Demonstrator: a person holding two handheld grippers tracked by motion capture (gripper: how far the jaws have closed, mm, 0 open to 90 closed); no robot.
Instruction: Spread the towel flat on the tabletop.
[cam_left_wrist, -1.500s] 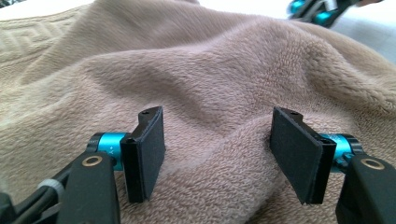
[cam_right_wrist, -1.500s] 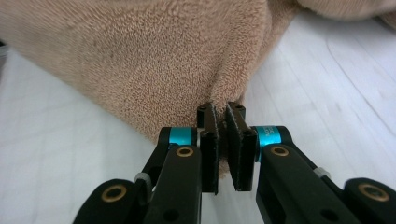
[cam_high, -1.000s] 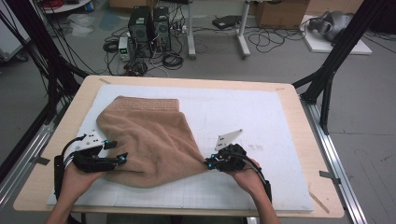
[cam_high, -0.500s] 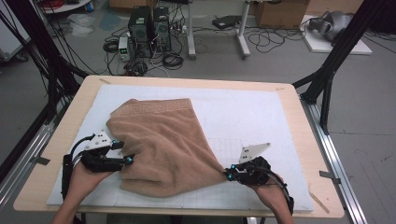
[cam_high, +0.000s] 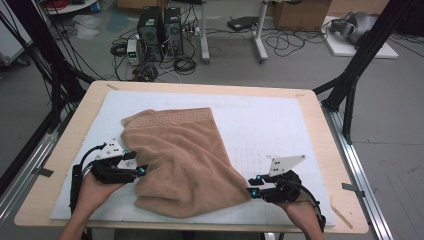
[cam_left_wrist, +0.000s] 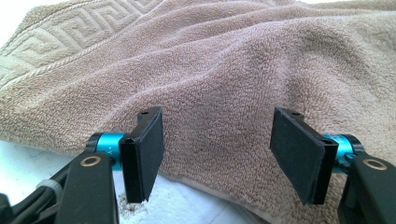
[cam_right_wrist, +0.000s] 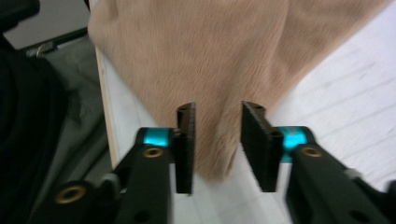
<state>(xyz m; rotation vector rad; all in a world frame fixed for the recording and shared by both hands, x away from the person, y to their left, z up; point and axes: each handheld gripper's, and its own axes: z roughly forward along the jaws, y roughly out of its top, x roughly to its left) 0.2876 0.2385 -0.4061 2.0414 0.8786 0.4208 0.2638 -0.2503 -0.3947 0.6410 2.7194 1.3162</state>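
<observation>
A tan towel with a key-pattern border lies rumpled on the white mat, its near right corner drawn out toward the front edge. At the towel's left edge, my left gripper is open. In the left gripper view the towel hem runs between the wide-set pads, which do not press on it. My right gripper is at the drawn-out corner. Its jaws have just been opening. In the right gripper view the towel corner lies loose between the parted pads.
The mat covers a wooden table whose front edge is close behind both hands. Black frame legs stand at the table's right and left sides. Computer towers and cables sit on the floor beyond the far edge.
My right gripper pulled the towel corner to the right and toward the front, stretching the towel out, then parted its jaws off the corner. The left gripper barely moved.
</observation>
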